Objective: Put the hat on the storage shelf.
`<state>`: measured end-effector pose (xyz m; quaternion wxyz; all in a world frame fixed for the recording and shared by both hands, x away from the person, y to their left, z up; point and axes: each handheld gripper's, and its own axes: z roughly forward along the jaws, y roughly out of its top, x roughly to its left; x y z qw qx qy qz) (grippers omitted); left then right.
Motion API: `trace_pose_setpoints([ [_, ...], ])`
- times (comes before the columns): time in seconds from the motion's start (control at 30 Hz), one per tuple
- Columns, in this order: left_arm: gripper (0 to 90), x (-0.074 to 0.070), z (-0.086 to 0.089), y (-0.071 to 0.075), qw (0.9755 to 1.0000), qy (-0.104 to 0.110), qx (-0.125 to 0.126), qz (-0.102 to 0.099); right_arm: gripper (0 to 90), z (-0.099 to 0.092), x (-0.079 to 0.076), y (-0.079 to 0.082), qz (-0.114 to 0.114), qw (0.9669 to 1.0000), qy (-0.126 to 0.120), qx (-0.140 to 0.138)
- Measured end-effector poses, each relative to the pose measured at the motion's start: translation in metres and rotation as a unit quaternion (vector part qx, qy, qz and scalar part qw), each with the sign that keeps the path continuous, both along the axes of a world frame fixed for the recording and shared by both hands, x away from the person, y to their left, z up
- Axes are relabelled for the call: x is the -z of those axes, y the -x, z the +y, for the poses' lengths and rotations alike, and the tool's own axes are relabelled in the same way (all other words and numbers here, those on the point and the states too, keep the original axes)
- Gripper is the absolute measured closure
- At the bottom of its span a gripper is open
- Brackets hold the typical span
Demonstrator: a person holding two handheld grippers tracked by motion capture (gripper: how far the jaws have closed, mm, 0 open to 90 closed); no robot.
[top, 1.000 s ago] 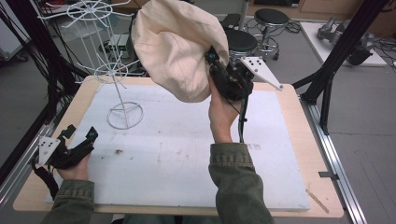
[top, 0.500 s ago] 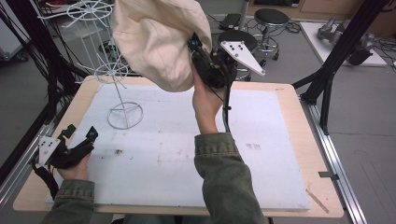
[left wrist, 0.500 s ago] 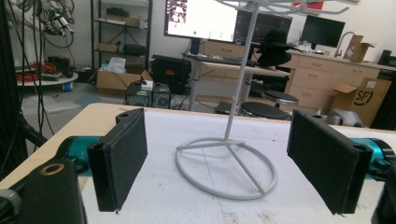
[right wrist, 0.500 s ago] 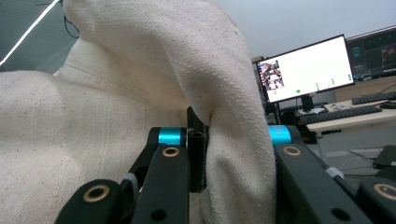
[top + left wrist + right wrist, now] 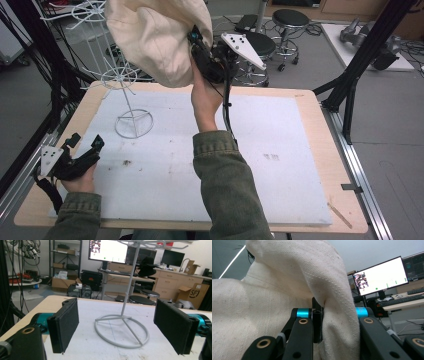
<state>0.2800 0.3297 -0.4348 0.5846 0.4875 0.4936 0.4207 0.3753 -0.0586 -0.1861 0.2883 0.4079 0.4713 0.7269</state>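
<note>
The desk (image 5: 300, 150) carries a white wire rack (image 5: 131, 107) at the left of the high view; its ring base sits at centre left and its upper spokes reach the upper left corner. The hat (image 5: 155, 37), cream cloth, hangs at the upper centre of the high view, beside and above the rack's spokes; the right gripper (image 5: 197, 50) has its fingers closed hard on a fold of the hat's edge, with cloth bunched between them in the right gripper view (image 5: 334, 322). The left gripper (image 5: 82, 147) rests at the lower left of the high view; its fingers (image 5: 63, 323) stand wide apart and hold nothing.

Hazards, largest first:

1. Rack tip-over; the base is light wire and stands unheld, so a sideways push from the hat or the right gripper would probably topple it; the idle left gripper is placed to steady it.
2. Missed hanging; the limp hat hides the spokes from the right gripper view, so it may drape beside a spoke and fall to the desk.
3. Snagging; a spoke tip may catch the cloth and drag the rack on withdrawal.
4. Grip slip; only a narrow fold is pinched.
</note>
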Motion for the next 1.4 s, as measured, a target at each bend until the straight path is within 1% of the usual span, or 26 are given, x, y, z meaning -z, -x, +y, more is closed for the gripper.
trace_pose_setpoints([
  [0.13,20.4,0.0,0.001,0.0,1.0,0.003,0.0,-0.001,76.4,0.004,0.003,-0.002,-0.002,0.9999,0.011,0.001],
  [0.3,20.4,0.0,0.001,0.0,1.0,0.003,0.0,-0.001,76.4,0.006,0.008,-0.008,0.002,0.9999,0.009,0.004],
  [0.37,20.4,0.0,0.001,0.0,1.0,0.003,-0.001,0.0,76.4,0.005,0.013,-0.011,0.004,0.9999,0.011,-0.001],
  [0.43,20.4,0.0,0.001,0.0,1.0,0.002,-0.001,0.0,76.4,0.006,0.017,-0.013,0.007,0.9999,0.008,-0.013],
  [0.5,20.4,0.001,0.001,0.0,1.0,-0.001,-0.001,0.001,76.3,0.007,0.02,-0.015,0.011,0.9996,0.015,-0.023],
  [0.53,20.4,0.0,0.001,0.0,1.0,-0.001,-0.001,0.001,76.2,0.01,0.021,-0.015,0.005,0.9991,0.019,-0.038],
  [0.57,20.4,0.0,0.001,0.0,1.0,-0.002,-0.001,0.001,76.2,0.01,0.021,-0.015,0.005,0.9991,0.019,-0.038],
  [0.63,20.4,0.0,0.001,0.0,1.0,0.0,-0.001,-0.001,76.2,0.015,0.021,-0.014,0.002,0.9983,0.034,-0.047],
  [0.73,20.4,0.0,0.001,0.0,1.0,-0.001,-0.001,0.001,75.9,0.021,0.023,-0.013,0.006,0.9971,0.061,-0.044],
  [0.8,20.4,0.0,0.001,0.0,1.0,0.0,-0.002,-0.001,75.8,0.023,0.026,-0.012,0.006,0.9966,0.069,-0.045],
  [0.9,20.4,0.0,0.002,0.0,1.0,-0.002,-0.001,0.002,75.8,0.024,0.033,-0.012,0.015,0.9958,0.077,-0.047],
  [1.0,20.4,0.0,0.002,0.0,1.0,-0.003,-0.002,0.001,75.9,0.024,0.046,-0.013,0.026,0.9944,0.093,-0.044],
  [1.07,20.4,0.001,0.002,0.0,1.0,-0.002,-0.002,0.003,76.0,0.023,0.055,-0.014,0.031,0.9942,0.093,-0.046],
  [1.17,20.4,0.001,0.002,0.0,1.0,-0.002,-0.002,0.003,76.0,0.021,0.062,-0.016,0.035,0.9934,0.096,-0.052],
  [1.2,20.4,0.001,0.002,0.0,1.0,-0.002,-0.001,0.003,76.1,0.02,0.065,-0.016,0.038,0.9929,0.097,-0.058],
  [1.27,20.4,0.001,0.002,0.0,1.0,-0.002,-0.001,0.004,76.1,0.02,0.069,-0.017,0.044,0.9918,0.104,-0.06],
  [1.37,20.4,0.001,0.002,0.0,1.0,-0.002,-0.001,0.003,76.1,0.02,0.074,-0.019,0.054,0.9893,0.12,-0.064],
  [1.4,20.4,0.001,0.002,0.0,1.0,-0.002,-0.001,0.003,76.1,0.02,0.075,-0.019,0.054,0.989,0.122,-0.065],
])
